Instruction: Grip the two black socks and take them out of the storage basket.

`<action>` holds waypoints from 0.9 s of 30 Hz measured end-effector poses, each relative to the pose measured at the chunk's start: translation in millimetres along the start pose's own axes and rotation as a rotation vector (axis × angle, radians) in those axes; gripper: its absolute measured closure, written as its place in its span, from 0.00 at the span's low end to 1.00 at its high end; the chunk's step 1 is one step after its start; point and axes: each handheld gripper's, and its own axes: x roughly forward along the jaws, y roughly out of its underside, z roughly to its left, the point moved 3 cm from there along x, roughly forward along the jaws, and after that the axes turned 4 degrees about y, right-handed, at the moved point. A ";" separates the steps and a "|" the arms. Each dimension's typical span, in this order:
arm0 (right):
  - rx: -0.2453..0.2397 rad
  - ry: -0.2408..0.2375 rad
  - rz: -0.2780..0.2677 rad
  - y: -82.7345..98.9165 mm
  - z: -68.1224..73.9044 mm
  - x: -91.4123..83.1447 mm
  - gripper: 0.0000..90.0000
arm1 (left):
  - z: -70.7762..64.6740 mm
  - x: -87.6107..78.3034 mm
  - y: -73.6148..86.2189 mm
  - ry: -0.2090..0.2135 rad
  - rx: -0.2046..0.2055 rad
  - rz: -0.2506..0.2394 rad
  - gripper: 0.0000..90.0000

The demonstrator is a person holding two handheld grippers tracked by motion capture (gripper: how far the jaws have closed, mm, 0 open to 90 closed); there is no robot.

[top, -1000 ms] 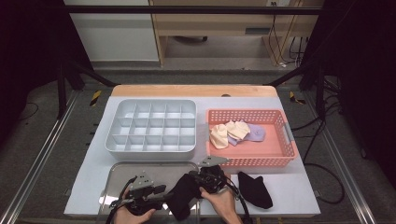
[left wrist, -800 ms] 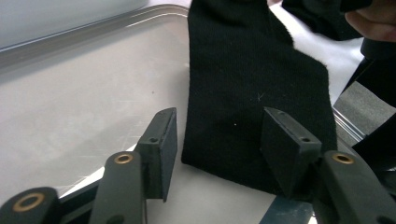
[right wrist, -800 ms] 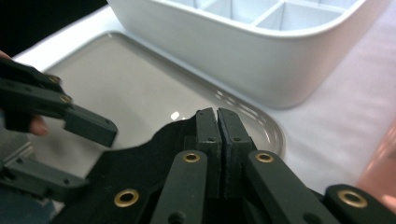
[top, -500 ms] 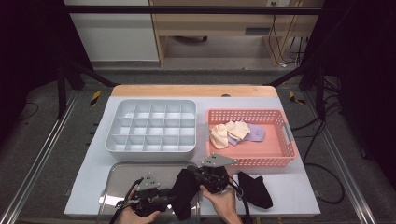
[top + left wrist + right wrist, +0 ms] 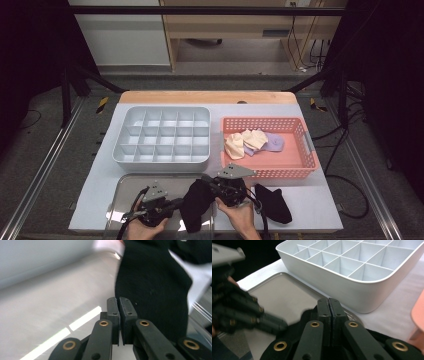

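A white mat (image 5: 320,200) covers the table (image 5: 200,97), whose bare wooden edge shows along the far side. Dark floor, black frame legs and cables surround it, with pale cabinets beyond.

At the near left, a metal tray (image 5: 125,186) lies on the mat, its near rim cut off by the picture's bottom edge. The left gripper (image 5: 172,205) sits over it, held in a hand; its jaws have just been closing and now stand together. In the left gripper view the black sock (image 5: 155,290) hangs just past the tips (image 5: 119,301), and I cannot tell whether any fabric is caught between them.

Beyond the tray sits a grey divided box (image 5: 162,137), its compartments bare. The black sock (image 5: 196,204) droops over the tray's right side, between the two grippers. The right gripper (image 5: 219,186) has its jaws pressed together at the sock's upper end, and dark fabric bunches around them in the right gripper view (image 5: 294,327).

To the right, a second black sock (image 5: 272,202) lies flat on the mat, with open mat beyond it. Farther off, the pink basket (image 5: 305,165) holds pale socks (image 5: 252,142), touching one another.
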 end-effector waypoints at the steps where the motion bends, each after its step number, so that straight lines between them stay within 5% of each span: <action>1: 0.001 0.002 -0.007 -0.7 -0.3 -0.7 0.99 | 2.2 -3.7 -4.7 -0.036 0.018 -0.021 0.97; 5: -0.003 -0.002 -0.036 -4.3 -3.4 -3.1 0.99 | 4.3 -15.8 -20.1 -0.156 0.095 -0.098 0.97; 8: -0.012 -0.008 -0.048 -6.4 -2.6 -4.2 0.99 | 4.9 -20.5 -22.4 -0.199 0.126 -0.127 0.97; 11: -0.030 -0.013 -0.044 -5.3 0.4 -3.8 0.98 | 4.0 -20.4 -19.9 -0.193 0.125 -0.127 0.97; 19: -0.035 -0.030 0.035 13.9 1.3 -8.5 0.98 | -7.6 -18.4 -2.1 -0.084 0.104 -0.096 0.97; 27: -0.008 -0.044 0.124 38.3 -1.2 -15.6 0.98 | -19.2 -12.9 6.7 -0.034 0.146 -0.063 0.97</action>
